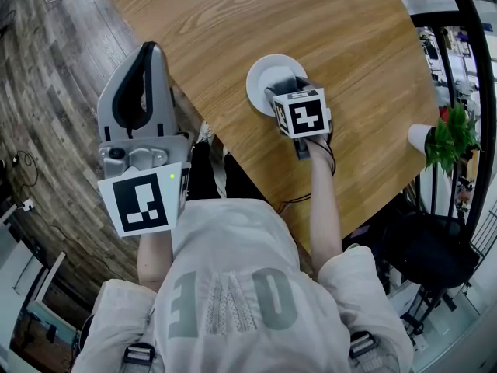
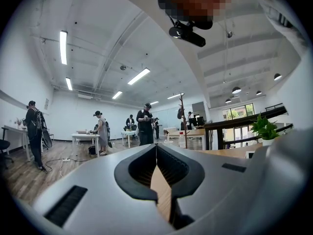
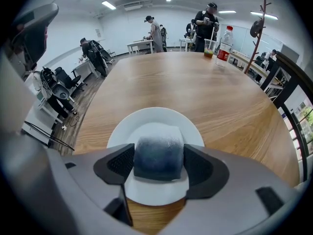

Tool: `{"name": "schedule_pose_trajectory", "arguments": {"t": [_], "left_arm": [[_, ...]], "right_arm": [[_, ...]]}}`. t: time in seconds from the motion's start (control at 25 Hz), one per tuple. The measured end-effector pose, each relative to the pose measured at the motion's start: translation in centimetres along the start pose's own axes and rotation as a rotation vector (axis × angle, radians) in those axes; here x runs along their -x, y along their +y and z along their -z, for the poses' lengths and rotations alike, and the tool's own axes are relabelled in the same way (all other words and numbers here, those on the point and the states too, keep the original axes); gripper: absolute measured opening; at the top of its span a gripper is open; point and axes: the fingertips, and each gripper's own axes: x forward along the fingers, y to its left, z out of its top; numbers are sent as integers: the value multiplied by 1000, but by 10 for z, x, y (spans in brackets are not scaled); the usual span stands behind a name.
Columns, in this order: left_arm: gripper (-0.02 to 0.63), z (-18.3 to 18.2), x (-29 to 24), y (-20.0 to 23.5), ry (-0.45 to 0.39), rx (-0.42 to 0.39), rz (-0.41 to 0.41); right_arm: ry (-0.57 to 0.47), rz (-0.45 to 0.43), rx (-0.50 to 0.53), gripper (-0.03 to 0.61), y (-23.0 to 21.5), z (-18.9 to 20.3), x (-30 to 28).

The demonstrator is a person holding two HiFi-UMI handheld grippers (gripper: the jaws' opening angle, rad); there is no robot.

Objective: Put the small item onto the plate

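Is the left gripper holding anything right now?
No, the left gripper has its jaws closed tip to tip with nothing between them.

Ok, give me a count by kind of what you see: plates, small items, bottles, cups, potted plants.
Plate: 1
Small grey item, between the right gripper jaws: 1
Bottle: 1
Cup: 1
Potted plant: 1
Total: 5
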Motion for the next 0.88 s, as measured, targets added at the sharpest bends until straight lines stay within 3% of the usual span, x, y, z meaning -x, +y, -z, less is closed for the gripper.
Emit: {"name": "schedule_pose_trajectory", "arguments": {"t": [0.4, 0.56, 0.76, 0.88], "left_arm": [[9, -10, 7, 3, -21, -3, -8], [9, -17, 9, 10, -40, -10, -16], [9, -32, 12, 9, -72, -7, -8], [9, -47, 12, 4, -100, -15, 18]], "right_arm": [[-85, 48, 60, 316, 8, -9, 16], [-259, 37, 58, 316, 18, -46, 58], [-532, 59, -79, 314, 22, -87, 135], [-725, 68, -104, 314, 28, -110, 189]]}}
